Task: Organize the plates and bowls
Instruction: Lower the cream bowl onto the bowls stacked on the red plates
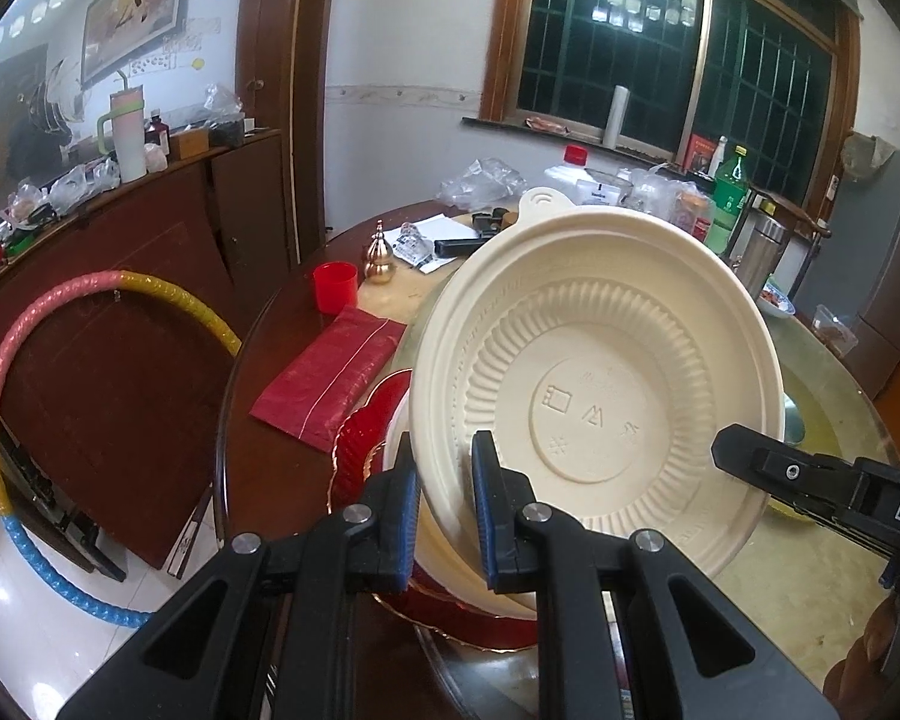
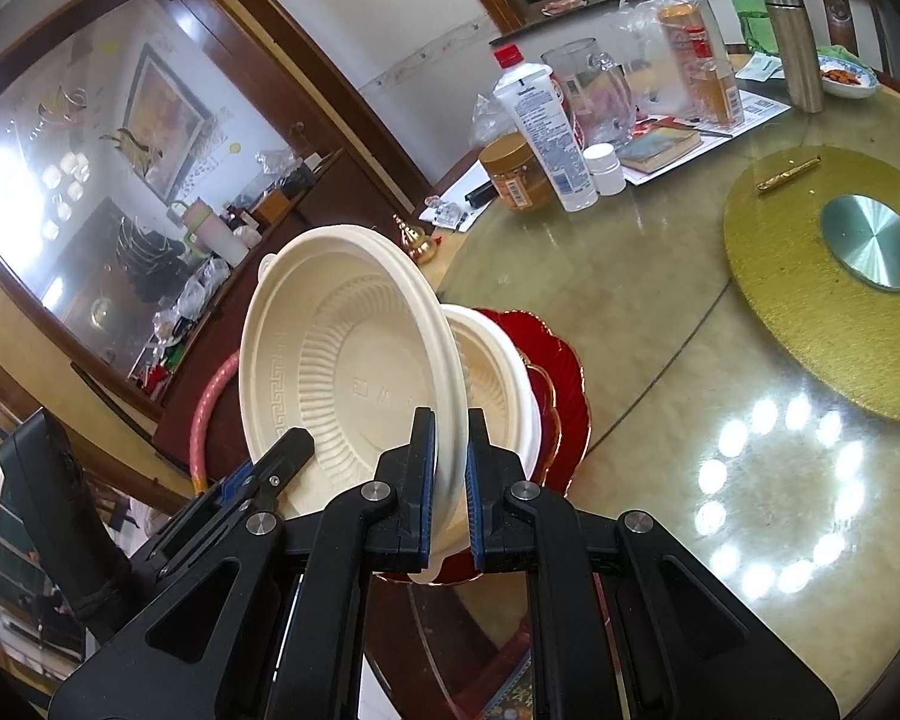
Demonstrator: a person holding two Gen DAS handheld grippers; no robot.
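Left wrist view, left to right: hula hoop [image 1: 6,420] leaning at the cabinet, red cup [image 1: 334,287] and red bag [image 1: 330,381] on the tabletop [image 1: 810,576]. Left tongs [image 1: 446,516] pinch the near rim of a cream disposable bowl [image 1: 600,384], which is tilted up with its embossed underside facing the camera. Right tongs [image 1: 726,450] reach in from the right at the same bowl's rim.

Right wrist view: right tongs [image 2: 451,480] pressed onto the bowl's [image 2: 330,372] edge. Behind it a second cream bowl [image 2: 498,366] sits on stacked red scalloped plates [image 2: 564,384]. Further right, bottles and jars, then the gold turntable mat [image 2: 810,324].
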